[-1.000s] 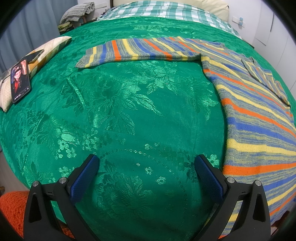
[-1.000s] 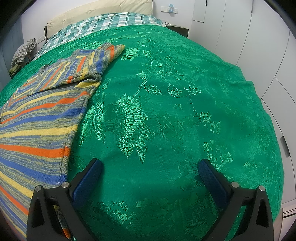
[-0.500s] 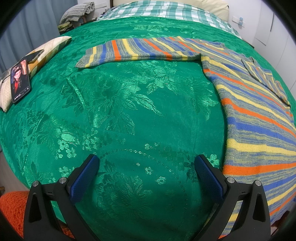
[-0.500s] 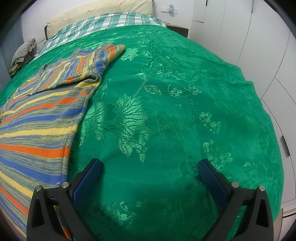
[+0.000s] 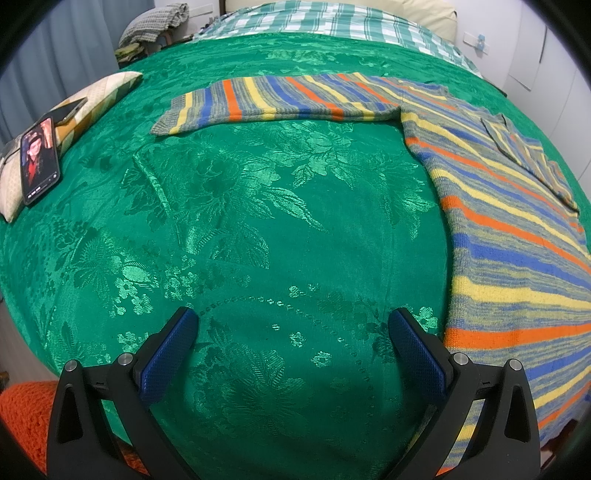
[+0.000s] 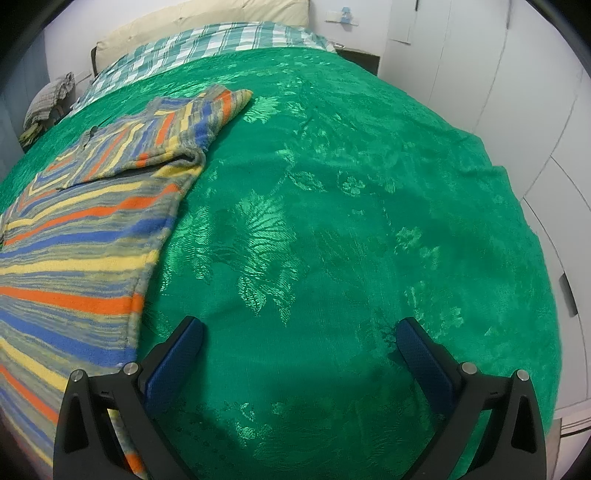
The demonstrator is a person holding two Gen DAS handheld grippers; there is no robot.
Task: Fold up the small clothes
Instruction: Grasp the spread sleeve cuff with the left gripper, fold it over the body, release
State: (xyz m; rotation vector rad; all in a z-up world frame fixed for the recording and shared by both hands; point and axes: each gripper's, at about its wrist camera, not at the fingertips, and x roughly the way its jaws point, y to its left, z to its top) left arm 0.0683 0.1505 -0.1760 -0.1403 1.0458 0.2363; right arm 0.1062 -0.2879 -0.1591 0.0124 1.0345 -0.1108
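Both the left tongs (image 5: 293,325) and right tongs (image 6: 299,334) hang released, empty, over the green bedspread (image 5: 240,229) flanking the striped sweater (image 5: 517,236).

No lettering, label, brand, number or sign can be read in either view. The one likely carrier of text is the phone (image 5: 38,160) lying on a cushion (image 5: 96,98) at the left edge of the bed in the left wrist view: its lit screen shows a reddish picture, with some small marks at its lower end too small and blurred to make out. The striped sweater (image 5: 509,236) shows no visible tag or print, and the small fittings on the far wall (image 6: 341,16) carry nothing legible.
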